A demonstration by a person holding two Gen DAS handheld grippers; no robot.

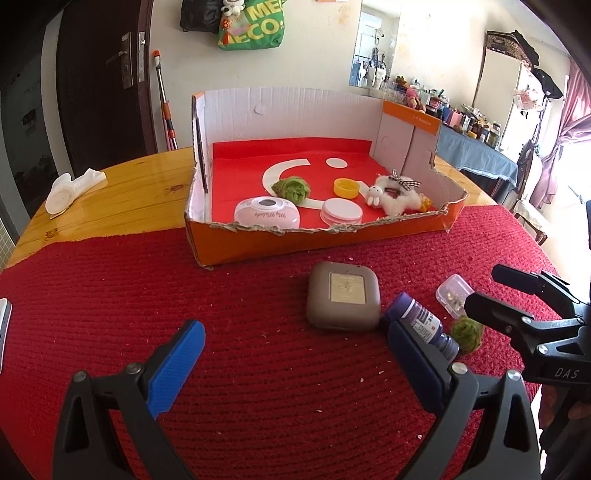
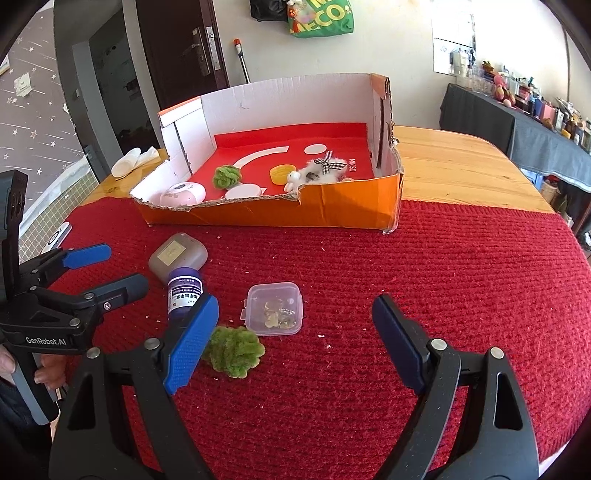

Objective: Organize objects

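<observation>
**Legible markings in the scene**

The left gripper (image 2: 107, 273), at the left edge of the right wrist view, carries "GenRobot.AI" in white on its black body. The right gripper (image 1: 495, 291), at the right edge of the left wrist view, shows "DAS". The red liner (image 2: 358, 162) inside the cardboard box reads "MINISO" sideways. The pink case (image 1: 266, 216) bears "My Melody", upside down. The green bag (image 1: 255, 27) at top centre shows partial yellow letters "ME" and "ECO". The purple bottle's (image 2: 184, 295) label print is too small to read.

Past my work area I see a crumpled white cloth (image 1: 72, 187) on the wooden table (image 1: 122, 195), a dark door (image 1: 107, 74), and a green bag (image 1: 255, 27) hanging on the wall.
</observation>
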